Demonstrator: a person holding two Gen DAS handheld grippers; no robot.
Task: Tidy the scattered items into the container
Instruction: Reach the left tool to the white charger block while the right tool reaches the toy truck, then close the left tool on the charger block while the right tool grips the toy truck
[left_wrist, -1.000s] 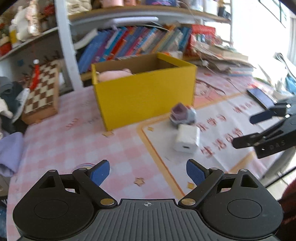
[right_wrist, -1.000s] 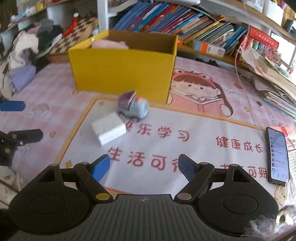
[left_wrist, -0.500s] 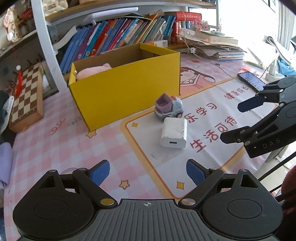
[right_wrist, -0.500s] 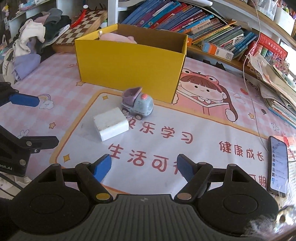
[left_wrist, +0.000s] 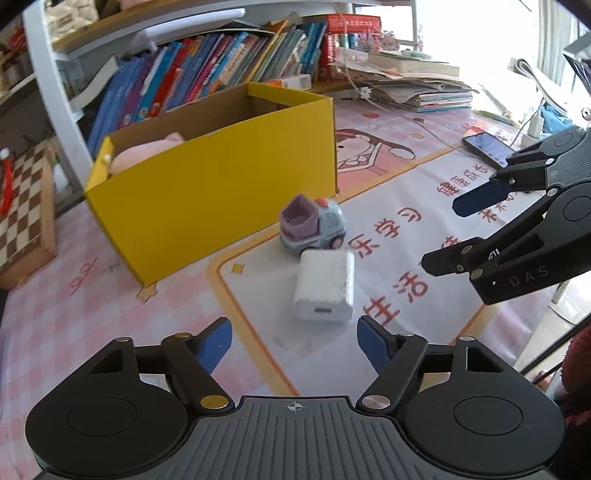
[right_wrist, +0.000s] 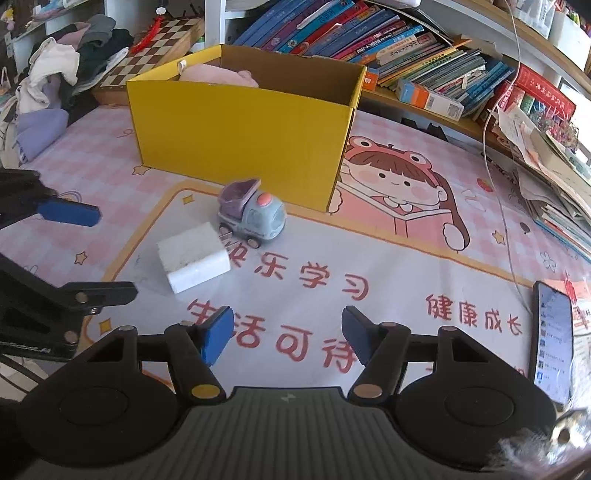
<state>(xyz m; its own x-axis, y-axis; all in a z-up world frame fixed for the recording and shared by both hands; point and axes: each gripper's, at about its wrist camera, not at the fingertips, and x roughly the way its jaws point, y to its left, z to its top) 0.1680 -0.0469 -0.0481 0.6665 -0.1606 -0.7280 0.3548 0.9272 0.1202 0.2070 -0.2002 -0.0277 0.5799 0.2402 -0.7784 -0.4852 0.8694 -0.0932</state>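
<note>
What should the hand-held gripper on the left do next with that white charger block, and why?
Probably ease the left hand-held gripper forward and down so its open blue fingers straddle the white charger block. The block lies just ahead of it on the mat, loose, outside the yellow box, and nothing is gripped yet. The toy truck sits right behind it.

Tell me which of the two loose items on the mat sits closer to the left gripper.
The white charger block, lying just ahead of the left gripper. The toy truck stands beyond it, nearer the yellow box.
</note>
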